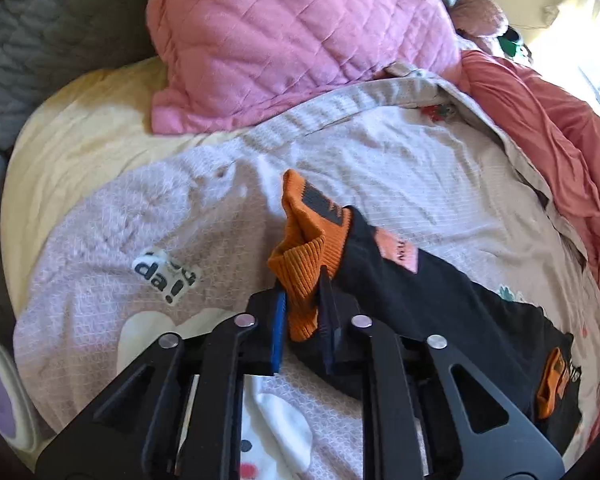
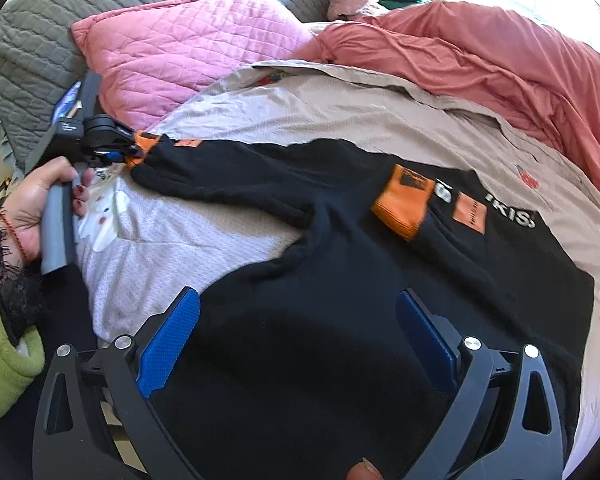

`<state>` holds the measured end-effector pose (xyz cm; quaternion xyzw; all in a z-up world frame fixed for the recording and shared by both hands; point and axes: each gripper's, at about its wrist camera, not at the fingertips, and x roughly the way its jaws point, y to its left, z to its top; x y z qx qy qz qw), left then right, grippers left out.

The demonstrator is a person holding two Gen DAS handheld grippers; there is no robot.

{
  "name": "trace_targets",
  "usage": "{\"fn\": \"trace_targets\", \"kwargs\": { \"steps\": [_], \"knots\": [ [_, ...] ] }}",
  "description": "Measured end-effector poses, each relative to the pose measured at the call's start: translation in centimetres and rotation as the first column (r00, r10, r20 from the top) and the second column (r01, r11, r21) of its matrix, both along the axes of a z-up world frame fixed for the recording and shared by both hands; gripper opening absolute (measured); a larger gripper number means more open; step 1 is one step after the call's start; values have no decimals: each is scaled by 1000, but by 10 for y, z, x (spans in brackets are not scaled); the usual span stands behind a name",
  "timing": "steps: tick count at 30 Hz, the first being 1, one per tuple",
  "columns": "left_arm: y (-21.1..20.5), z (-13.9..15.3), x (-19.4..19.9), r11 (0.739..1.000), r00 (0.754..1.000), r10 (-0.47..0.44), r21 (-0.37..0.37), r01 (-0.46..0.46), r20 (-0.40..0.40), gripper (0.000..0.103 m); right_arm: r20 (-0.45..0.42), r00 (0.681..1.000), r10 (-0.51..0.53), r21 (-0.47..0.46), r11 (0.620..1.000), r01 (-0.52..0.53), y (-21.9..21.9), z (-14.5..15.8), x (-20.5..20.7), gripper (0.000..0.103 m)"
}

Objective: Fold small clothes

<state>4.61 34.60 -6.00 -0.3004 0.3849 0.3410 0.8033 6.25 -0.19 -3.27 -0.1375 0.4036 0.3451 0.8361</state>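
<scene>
A small black sweatshirt (image 2: 340, 264) with orange cuffs lies on a beige and pink bedspread (image 2: 340, 108). My left gripper (image 1: 302, 300) is shut on the orange cuff (image 1: 304, 272) of one sleeve, which stretches out to the left; it also shows in the right wrist view (image 2: 128, 152). The other sleeve is folded across the chest, its orange cuff (image 2: 404, 200) lying near white lettering. My right gripper (image 2: 300, 332) is open, its blue pads (image 2: 168, 344) standing either side of the sweatshirt's black body, low over it.
A pink quilted pillow (image 1: 292, 36) and a grey quilted cover (image 2: 60, 28) lie at the head of the bed. A coral blanket (image 2: 500, 52) is bunched at the right. The person's hand (image 2: 40, 208) holds the left gripper's handle.
</scene>
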Motion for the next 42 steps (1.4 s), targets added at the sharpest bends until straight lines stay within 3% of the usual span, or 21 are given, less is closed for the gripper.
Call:
{"fn": "trace_targets", "kwargs": {
  "steps": [7,10,14,19,26,31,35,37,40,42],
  "knots": [
    [-40,45,3,989,984,-131,86,121,121,6,-27,992,-121,32,992,122,-53,-7,26,98],
    [-75,68,15,969,960,-233,120,215,156,6,-31,980,-197,26,980,198,-83,-13,43,98],
    [-123,82,40,937,918,-348,100,334,190,6,-49,943,-328,69,941,331,-130,-10,68,98],
    [-195,82,74,867,850,-498,103,488,171,6,-61,892,-449,126,883,453,-179,-2,87,98],
    [-260,50,101,777,769,-628,52,627,117,6,-122,836,-535,156,822,548,-214,-5,98,98],
    [-290,19,107,697,694,-716,13,717,72,9,-124,822,-556,142,810,569,-221,-9,100,98],
    [-304,0,104,619,619,-783,-17,785,56,22,-122,820,-560,124,811,572,-219,-14,101,98],
    [-306,-4,99,585,587,-805,-49,809,82,22,-122,822,-556,118,814,569,-217,-16,101,98],
    [-308,-1,87,559,560,-823,-39,828,98,23,-124,829,-546,118,821,558,-213,-17,101,98],
    [-305,7,75,570,567,-821,34,821,67,23,-127,835,-535,117,828,548,-207,-19,99,98]
  ]
}}
